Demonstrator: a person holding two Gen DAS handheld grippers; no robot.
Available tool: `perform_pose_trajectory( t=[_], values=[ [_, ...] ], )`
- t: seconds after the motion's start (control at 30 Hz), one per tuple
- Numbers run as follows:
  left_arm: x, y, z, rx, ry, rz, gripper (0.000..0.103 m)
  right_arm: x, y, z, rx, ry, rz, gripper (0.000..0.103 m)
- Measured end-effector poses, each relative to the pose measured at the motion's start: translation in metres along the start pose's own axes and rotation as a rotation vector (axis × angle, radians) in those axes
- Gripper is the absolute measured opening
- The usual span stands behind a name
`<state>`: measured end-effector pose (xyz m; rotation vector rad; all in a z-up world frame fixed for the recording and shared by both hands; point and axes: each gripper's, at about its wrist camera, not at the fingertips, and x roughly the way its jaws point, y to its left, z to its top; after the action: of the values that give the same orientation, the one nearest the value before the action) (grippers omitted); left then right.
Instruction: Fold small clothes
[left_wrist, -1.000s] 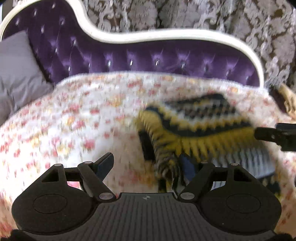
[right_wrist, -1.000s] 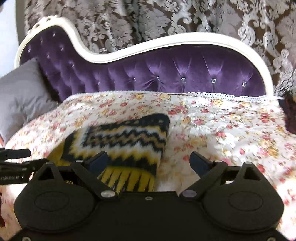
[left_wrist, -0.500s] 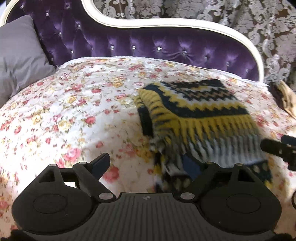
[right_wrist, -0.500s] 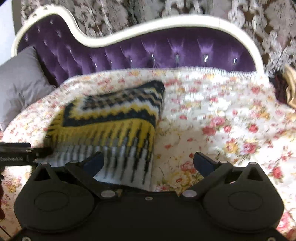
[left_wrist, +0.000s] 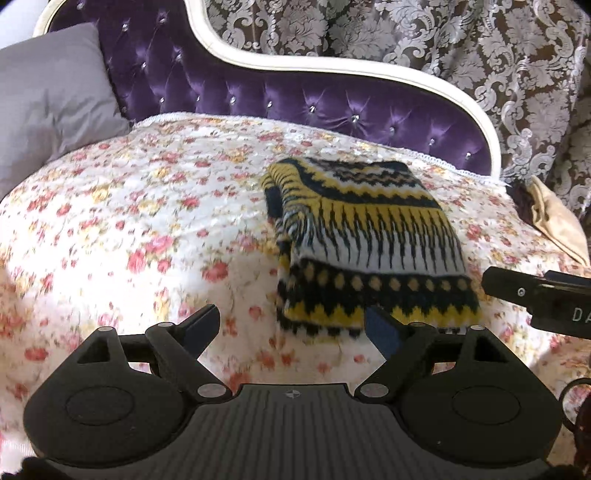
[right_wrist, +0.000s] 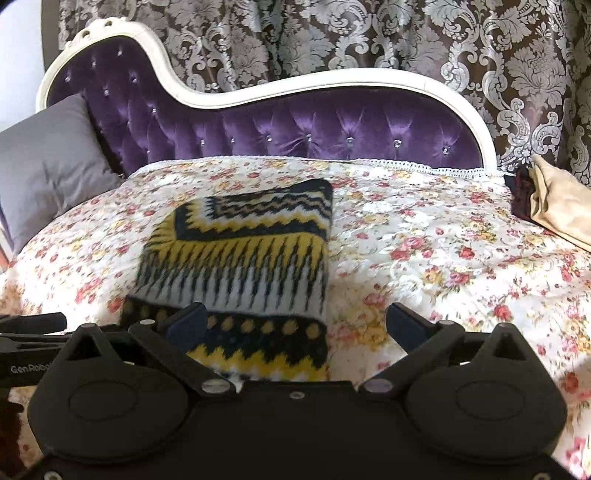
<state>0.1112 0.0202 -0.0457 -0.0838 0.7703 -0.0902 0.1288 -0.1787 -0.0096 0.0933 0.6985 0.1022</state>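
Folded knit sweater (left_wrist: 365, 240) (right_wrist: 243, 273), fuzzy, yellow/black/white zigzag and stripe bands, roughly rectangular stack. It lies flat on the floral bedspread (left_wrist: 147, 206) (right_wrist: 443, 240), mid-bed. Fold edge at 9 o'clock of the stack in the left wrist view is thick and a bit ragged; hem edge at 6 o'clock is straight, slightly blurred.

Left gripper (left_wrist: 295, 328): jaws apart, have just been opening, nothing between them, only bedspread. Its right finger sits just in front of the sweater's hem; contact can't be told. Right gripper (right_wrist: 295, 325): jaws wide apart, have also just been opening; the sweater's near right corner shows in the gap, pads not pressing on it. Each gripper's body shows at the edge of the other's view, at 3 o'clock (left_wrist: 543, 299) and at 9 o'clock (right_wrist: 29, 332).

Bedspread: quilted, glossy, small red/yellow roses, lace trim along the far edge. Open bedspread at 9 o'clock of the sweater and again at 3 o'clock.

Bounds: tufted purple velvet headboard (left_wrist: 295, 96) (right_wrist: 295, 122) with white curved frame at 12. Grey pillow (left_wrist: 48, 96) (right_wrist: 48, 162) at 10. Beige satin cloth (left_wrist: 557, 218) (right_wrist: 557, 203) at 2, on dark fabric. Damask curtain (left_wrist: 443, 40) (right_wrist: 332, 33) behind.
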Motion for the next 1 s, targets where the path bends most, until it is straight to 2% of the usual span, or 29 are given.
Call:
perform_pose_trajectory(
  t=[0.27, 0.5, 0.83, 1.0],
  values=[
    [-0.012, 0.004, -0.016, -0.038, 0.019, 0.052, 0.085, -0.022, 0.024, -0.013, -0.051, 0.001, -0.087, 0.102],
    [-0.024, 0.000, -0.023, -0.011, 0.012, 0.189, 0.085, -0.031, 0.028, -0.020, -0.015, 0.027, -0.125, 0.102],
    [-0.031, -0.009, -0.032, 0.039, 0.017, 0.236, 0.085, -0.038, 0.035, -0.025, -0.017, 0.057, -0.162, 0.102],
    [-0.032, -0.013, -0.035, 0.055, 0.029, 0.205, 0.085, -0.043, 0.042, -0.025, -0.065, 0.048, -0.216, 0.102]
  ],
)
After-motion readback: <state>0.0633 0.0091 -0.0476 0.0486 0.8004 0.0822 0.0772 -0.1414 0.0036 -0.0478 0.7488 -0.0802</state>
